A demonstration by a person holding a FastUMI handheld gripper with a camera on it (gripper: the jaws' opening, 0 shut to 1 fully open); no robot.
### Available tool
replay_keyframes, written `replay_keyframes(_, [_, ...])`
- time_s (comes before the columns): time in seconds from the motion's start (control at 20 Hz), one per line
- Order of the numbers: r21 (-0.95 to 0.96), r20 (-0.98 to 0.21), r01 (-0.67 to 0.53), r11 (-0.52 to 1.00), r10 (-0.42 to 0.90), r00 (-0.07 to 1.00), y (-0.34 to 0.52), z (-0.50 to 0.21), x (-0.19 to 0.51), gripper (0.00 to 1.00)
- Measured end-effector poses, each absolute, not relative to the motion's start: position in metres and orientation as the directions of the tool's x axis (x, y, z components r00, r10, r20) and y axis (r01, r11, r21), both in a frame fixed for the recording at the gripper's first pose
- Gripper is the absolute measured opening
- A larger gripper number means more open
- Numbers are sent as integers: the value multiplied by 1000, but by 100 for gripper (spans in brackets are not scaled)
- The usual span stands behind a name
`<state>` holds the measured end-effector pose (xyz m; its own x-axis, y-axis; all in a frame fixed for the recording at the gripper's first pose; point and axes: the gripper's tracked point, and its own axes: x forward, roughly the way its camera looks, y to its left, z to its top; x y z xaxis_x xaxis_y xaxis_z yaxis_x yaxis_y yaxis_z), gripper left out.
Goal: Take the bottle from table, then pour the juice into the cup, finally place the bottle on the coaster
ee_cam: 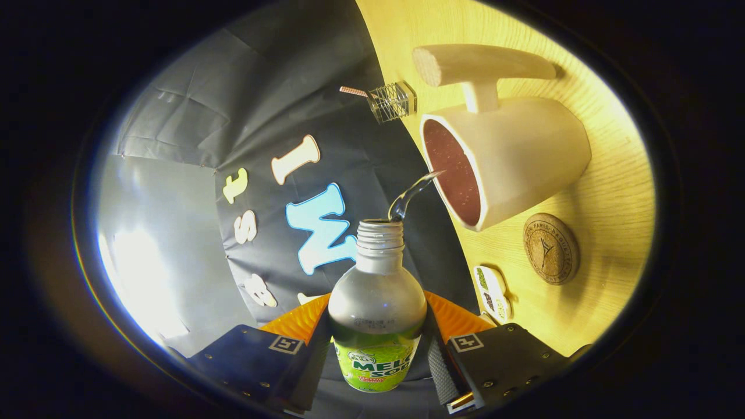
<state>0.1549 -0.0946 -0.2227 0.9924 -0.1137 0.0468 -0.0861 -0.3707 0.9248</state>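
Gripper view: the gripper (378,349) is clamped on the bottle (377,314), both fingers pressing its sides; the bottle's base is cut off below. From its uncapped mouth a clear stream (414,192) arcs into the cup (512,157) just beyond. The coaster (550,248) lies on the table (611,203) beside the cup, ahead to the right.

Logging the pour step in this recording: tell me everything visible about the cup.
The cup is a cream, matte mug with a thick straight side handle, standing on the wooden table beyond the gripper. Its inside shows speckled reddish-brown. A clear stream arcs from the tilted bottle into its mouth. A round coaster lies beside it, apart.
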Motion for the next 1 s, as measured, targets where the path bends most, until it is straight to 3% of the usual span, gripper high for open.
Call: replay_keyframes(1.0, [793,87,-195,-578,-210,974,-114,-178,157,76])
